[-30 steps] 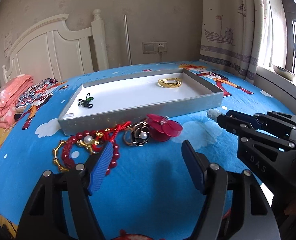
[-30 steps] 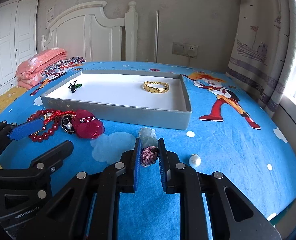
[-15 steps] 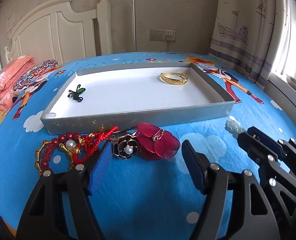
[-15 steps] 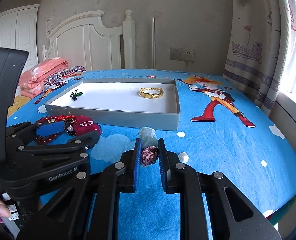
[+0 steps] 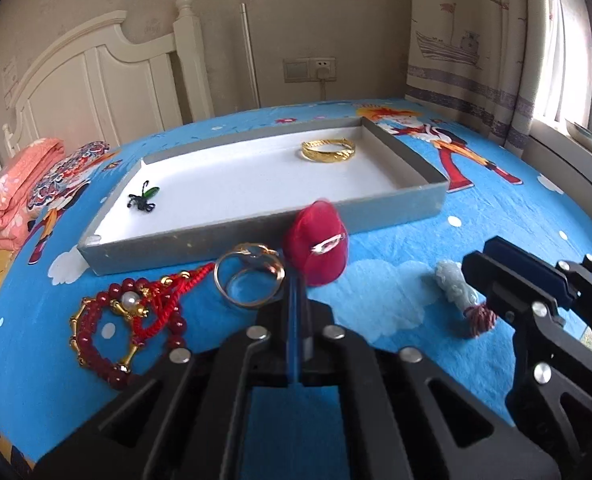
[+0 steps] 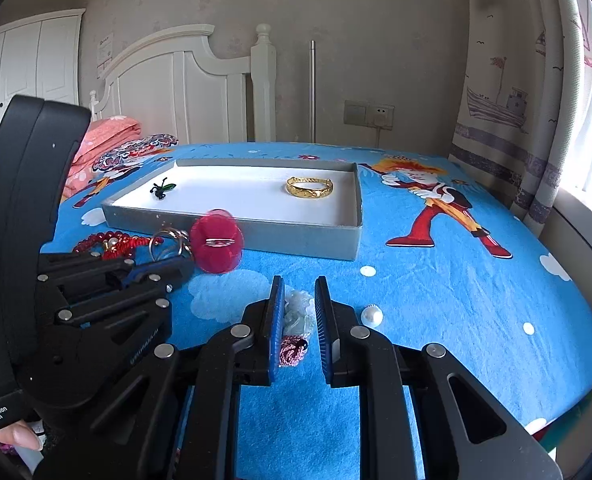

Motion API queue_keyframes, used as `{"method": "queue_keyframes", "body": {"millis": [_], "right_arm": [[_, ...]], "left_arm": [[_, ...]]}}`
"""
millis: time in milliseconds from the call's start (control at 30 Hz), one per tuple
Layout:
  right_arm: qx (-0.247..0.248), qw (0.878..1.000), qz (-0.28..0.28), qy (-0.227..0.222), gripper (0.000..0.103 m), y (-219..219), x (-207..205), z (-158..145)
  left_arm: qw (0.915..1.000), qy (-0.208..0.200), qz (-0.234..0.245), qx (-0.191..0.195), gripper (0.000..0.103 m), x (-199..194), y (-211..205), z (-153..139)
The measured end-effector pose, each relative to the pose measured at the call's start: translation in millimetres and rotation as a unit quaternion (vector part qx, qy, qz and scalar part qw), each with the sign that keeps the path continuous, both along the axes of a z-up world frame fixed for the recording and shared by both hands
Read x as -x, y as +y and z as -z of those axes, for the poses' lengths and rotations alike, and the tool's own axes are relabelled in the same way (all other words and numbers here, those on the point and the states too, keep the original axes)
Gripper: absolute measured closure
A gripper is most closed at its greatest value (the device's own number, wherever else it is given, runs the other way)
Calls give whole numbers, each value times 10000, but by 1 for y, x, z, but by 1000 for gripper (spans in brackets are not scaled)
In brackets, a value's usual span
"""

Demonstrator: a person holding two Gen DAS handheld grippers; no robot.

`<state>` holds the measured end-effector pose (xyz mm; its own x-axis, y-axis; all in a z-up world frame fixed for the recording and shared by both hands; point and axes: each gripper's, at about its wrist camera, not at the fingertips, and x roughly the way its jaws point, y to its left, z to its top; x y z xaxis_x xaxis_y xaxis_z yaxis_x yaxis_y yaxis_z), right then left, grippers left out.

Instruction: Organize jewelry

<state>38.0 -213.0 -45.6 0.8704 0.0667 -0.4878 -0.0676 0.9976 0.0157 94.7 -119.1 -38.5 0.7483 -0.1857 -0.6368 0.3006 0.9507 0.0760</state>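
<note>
Bright daylight from the window [image 5: 575,60] (right side); fisheye edges curve, corners vignetted dark.

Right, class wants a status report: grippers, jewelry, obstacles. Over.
Left gripper shut on red brooch, lifted. Right gripper open around jade pendant. Tray ahead holds bangle; beads, pearl on bed.

Grey tray [image 5: 379,210] on blue bed: gold bangle [image 5: 327,149] far right, small black-green bug pin [image 5: 143,199] left. In front: red bead necklace [image 5: 128,320], gold rings [image 5: 250,276], red flower pin [image 5: 315,248] tilted up. Pale green pendant [image 6: 297,312] with purple knot, white pearl [image 6: 372,315] beside.
</note>
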Motion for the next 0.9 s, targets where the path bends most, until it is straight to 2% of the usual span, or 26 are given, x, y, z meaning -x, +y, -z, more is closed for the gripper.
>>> {"method": "queue_keyframes", "body": {"millis": [67, 133, 167, 200, 500, 667, 733, 900], "right_arm": [[-140, 9999, -7, 64, 86, -5, 1, 1], [-318, 9994, 42, 114, 85, -13, 1, 3], [-395, 9991, 52, 168, 85, -17, 1, 4], [-439, 9988, 83, 212, 85, -20, 1, 6], [-299, 9990, 40, 328, 83, -20, 3, 12], [-317, 9989, -115, 340, 68, -18, 6, 13], [-265, 9988, -206, 351, 54, -11, 5, 13], [-112, 9988, -319, 358, 54, 3, 3, 11]], "left_arm": [[10000, 0, -39, 23, 99, 1, 3, 2], [9998, 46, -46, 163, 83, 2, 10, 3], [9997, 49, -51, 240, 58, 2, 12, 2], [9996, -20, -136, 245, 39, 3, 14, 1], [9989, -158, -235, 384, 39, 8, 19, -7], [9974, -266, -374, 557, 34, 12, 33, -13], [9968, -367, -380, 598, 29, 17, 37, -18], [9956, -627, -351, 601, 25, 29, 41, -26]]}}
